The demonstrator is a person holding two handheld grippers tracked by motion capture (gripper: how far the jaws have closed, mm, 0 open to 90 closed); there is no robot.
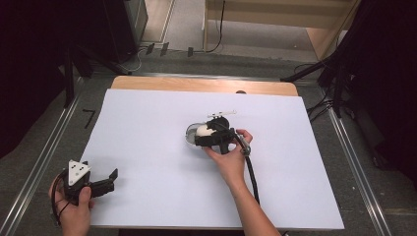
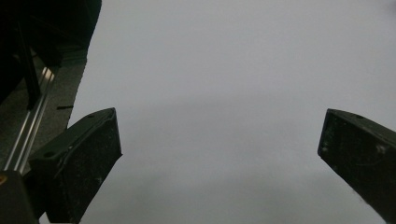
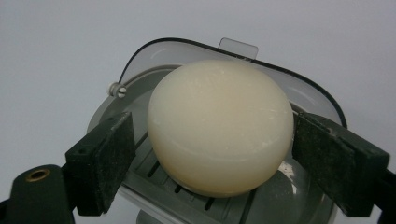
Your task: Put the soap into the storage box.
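A round cream bar of soap (image 3: 219, 126) lies on the slatted grey insert of a clear soap dish (image 3: 299, 93) near the middle of the table. My right gripper (image 3: 215, 140) straddles the soap. Its left pad (image 3: 107, 158) stands a little off the soap and its right pad (image 3: 336, 163) sits at the soap's edge, so the jaws are open. From above, the right gripper (image 1: 204, 135) covers the soap (image 1: 202, 130) and the dish (image 1: 190, 132). My left gripper (image 1: 101, 169) rests at the near left corner, and its jaws (image 2: 219, 140) gape wide with nothing between them.
A white sheet (image 1: 147, 147) covers the table, with a wooden strip (image 1: 196, 84) bare at the far edge. A small pale object (image 1: 222, 114) lies just beyond the dish. The right gripper's cable (image 1: 252, 172) trails toward me. Metal rails (image 1: 44, 152) and dark stands flank the table.
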